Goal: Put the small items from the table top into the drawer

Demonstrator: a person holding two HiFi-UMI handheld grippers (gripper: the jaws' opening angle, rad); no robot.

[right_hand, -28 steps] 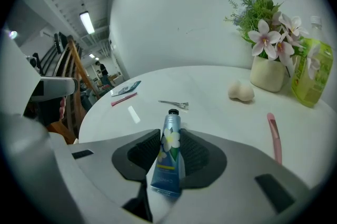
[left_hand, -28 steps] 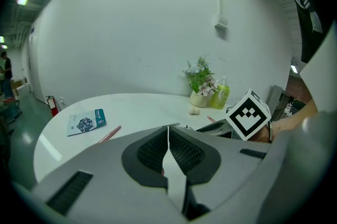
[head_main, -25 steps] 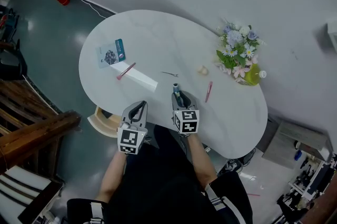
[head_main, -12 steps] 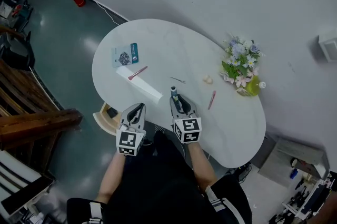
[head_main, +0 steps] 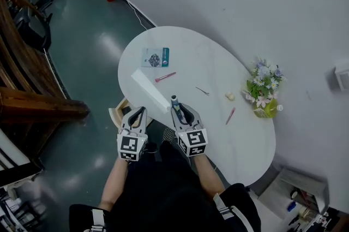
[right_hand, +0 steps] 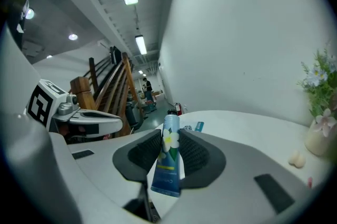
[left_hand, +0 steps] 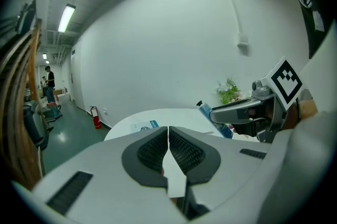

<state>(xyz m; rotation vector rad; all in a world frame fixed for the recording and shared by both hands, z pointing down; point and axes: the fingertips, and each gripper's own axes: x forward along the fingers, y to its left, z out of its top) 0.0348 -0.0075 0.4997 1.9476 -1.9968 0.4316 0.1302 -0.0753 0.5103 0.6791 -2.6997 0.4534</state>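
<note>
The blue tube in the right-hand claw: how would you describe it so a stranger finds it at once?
Start at the white oval table and look at its near edge. There the right claw grips a blue tube. Unlike the pink pens lying on the table, it has a white flower print and a black cap.

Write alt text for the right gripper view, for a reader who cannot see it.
The right hand-held gripper is shut on a blue tube, cap pointing away. Behind are a white table, flowers at right and the left hand-held gripper at left.
</note>
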